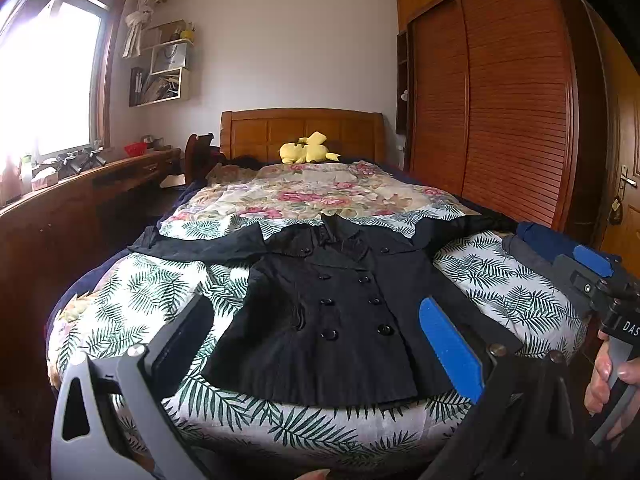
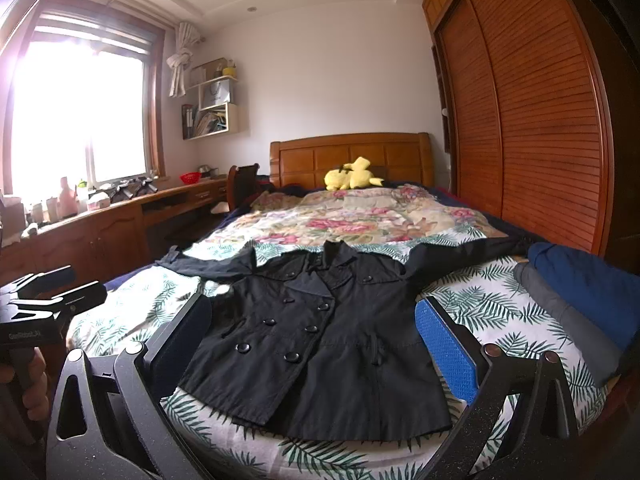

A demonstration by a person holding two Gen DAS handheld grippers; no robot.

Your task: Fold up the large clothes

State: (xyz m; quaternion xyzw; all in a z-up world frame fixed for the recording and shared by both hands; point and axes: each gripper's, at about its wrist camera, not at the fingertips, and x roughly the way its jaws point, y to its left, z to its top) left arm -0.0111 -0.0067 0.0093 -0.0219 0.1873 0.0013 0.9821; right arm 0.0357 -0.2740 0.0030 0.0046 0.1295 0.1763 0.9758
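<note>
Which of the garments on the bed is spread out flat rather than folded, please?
The black double-breasted coat is spread flat, buttons up, sleeves out to both sides. The blue garment and grey garment lie bunched at the bed's right edge.

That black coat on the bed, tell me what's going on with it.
The black coat lies flat and buttoned on the leaf-print bedspread, sleeves spread out to both sides, not yet folded. A person holds a gripper in each hand at the foot of the bed. The left gripper and right gripper are both open, short of the hem, gripping nothing. A stack of folded clothes sits at the bed's right edge.
</note>
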